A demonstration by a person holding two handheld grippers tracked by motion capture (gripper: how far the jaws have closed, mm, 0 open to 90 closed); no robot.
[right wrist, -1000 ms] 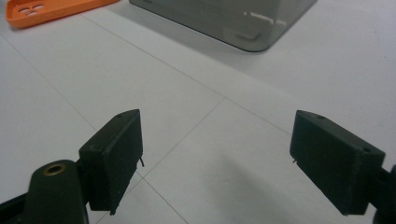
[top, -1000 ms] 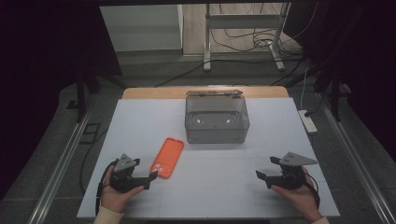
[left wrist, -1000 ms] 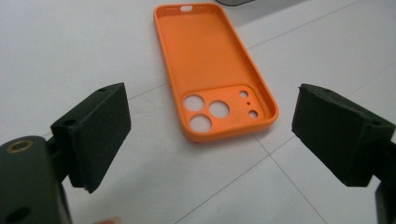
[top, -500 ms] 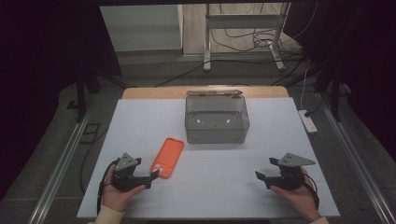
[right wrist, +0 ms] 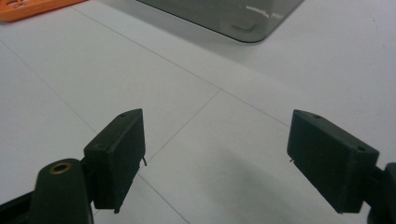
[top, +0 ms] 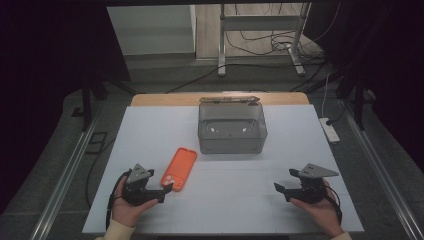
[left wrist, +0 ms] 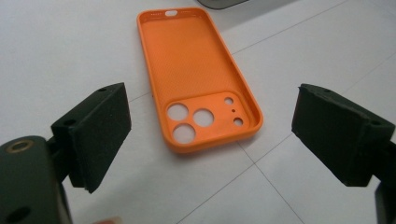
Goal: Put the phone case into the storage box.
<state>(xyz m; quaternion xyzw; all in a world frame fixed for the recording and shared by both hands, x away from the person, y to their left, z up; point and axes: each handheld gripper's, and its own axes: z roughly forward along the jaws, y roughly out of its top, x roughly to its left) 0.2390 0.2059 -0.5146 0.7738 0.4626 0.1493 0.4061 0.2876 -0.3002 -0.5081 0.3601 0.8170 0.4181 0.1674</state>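
An orange phone case (top: pixel 179 169) lies on the white table, inner side up, with its camera cut-outs toward the person. In the left gripper view the phone case (left wrist: pixel 196 74) sits just ahead of the jaws, apart from them. My left gripper (top: pixel 163 194) rests at the front left, open, its tips close to the case's near end; between its pads is bare table, as the left gripper (left wrist: pixel 217 133) shows. At the front right my right gripper (top: pixel 284 181) is open over bare table, and the right gripper (right wrist: pixel 233 158) holds nothing.
A grey translucent box (top: pixel 232 128) stands at the table's middle back, empty as far as I can see; its corner (right wrist: pixel 233 14) shows in the right gripper view. A power strip (top: pixel 331 130) lies off the table's right edge. White table surface (top: pixel 235 195) spreads between the grippers.
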